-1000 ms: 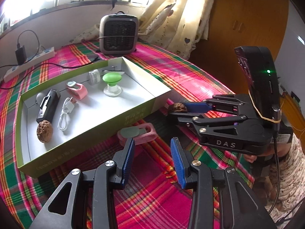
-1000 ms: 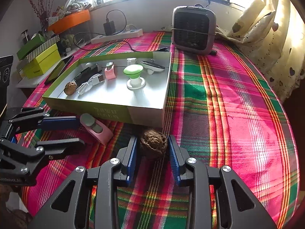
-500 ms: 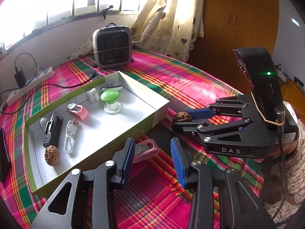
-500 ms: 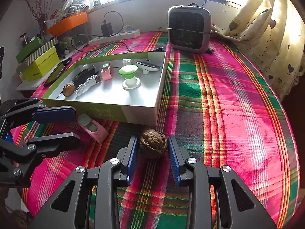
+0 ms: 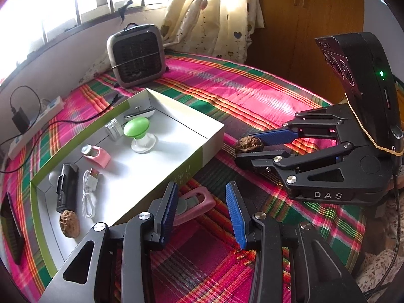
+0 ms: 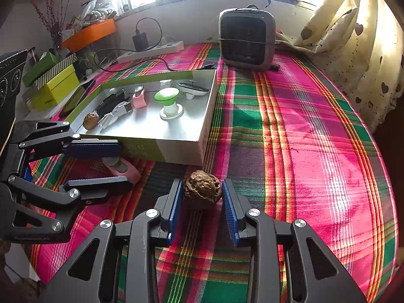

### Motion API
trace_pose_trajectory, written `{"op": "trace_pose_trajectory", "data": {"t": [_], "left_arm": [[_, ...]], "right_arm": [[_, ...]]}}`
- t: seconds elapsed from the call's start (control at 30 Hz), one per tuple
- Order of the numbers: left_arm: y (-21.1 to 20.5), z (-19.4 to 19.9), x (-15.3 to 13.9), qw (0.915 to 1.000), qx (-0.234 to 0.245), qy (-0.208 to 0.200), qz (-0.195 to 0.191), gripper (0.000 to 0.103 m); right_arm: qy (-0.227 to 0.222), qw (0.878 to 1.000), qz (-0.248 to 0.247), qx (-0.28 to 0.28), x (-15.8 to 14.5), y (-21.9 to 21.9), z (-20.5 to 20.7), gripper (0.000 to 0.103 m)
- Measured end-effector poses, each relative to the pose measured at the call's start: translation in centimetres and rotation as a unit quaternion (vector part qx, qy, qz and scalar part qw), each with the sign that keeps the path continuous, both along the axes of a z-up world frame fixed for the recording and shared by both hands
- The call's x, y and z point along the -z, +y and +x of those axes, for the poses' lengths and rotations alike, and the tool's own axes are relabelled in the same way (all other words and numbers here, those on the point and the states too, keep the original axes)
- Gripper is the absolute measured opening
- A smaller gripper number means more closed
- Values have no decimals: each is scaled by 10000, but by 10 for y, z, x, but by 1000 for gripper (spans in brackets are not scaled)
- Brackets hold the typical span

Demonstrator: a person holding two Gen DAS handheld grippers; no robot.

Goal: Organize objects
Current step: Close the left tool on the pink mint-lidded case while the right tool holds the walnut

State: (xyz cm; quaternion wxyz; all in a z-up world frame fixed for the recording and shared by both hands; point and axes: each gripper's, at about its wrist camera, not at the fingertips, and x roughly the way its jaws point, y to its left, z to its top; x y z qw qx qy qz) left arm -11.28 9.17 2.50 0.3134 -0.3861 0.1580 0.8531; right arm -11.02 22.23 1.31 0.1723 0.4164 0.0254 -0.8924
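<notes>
pink clip [image 5: 195,205] half hidden behind tool [image 5: 202,209]

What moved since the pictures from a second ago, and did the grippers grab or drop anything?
Only the left gripper moved: it swung sideways and rolled, so the box now looks tilted in its view. Its fingers stayed open around the pink clip. The right gripper kept still, holding the walnut. Nothing was grabbed or dropped; everything in the box stayed put.

Left claw [image 5: 200,212] agape, right claw [image 6: 202,208] clamped.
</notes>
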Motion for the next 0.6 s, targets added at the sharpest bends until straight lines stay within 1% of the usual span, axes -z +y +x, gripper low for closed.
{"op": "trace_pose_trajectory", "data": {"t": [0.07, 0.17, 0.2, 0.27, 0.33, 0.43, 0.5, 0.6], "left_arm": [[1, 4, -1, 9999, 123, -62, 12, 37], [3, 8, -4, 9989, 374, -249, 129, 37], [4, 8, -4, 9991, 353, -200, 106, 37], [6, 3, -2, 9996, 243, -123, -23, 37], [6, -2, -2, 9998, 161, -115, -43, 37], [9, -1, 1, 9992, 291, 18, -286, 37], [11, -2, 5, 9985, 358, -43, -417, 37], [11, -2, 8, 9982, 373, -104, -466, 37]], "right_arm": [[0, 10000, -27, 22, 0, 2, 0, 33], [-2, 10000, -42, 40, 0, 3, -1, 33], [-3, 10000, -53, 45, -1, 3, -1, 33], [1, 10000, -65, 58, -1, 4, -1, 33], [-2, 10000, -61, 71, 0, 4, -1, 33], [2, 10000, -58, 68, 0, 4, -1, 33], [-6, 10000, -62, 76, 0, 5, -1, 33], [-21, 9999, -74, 82, 0, 5, -2, 33]]}}
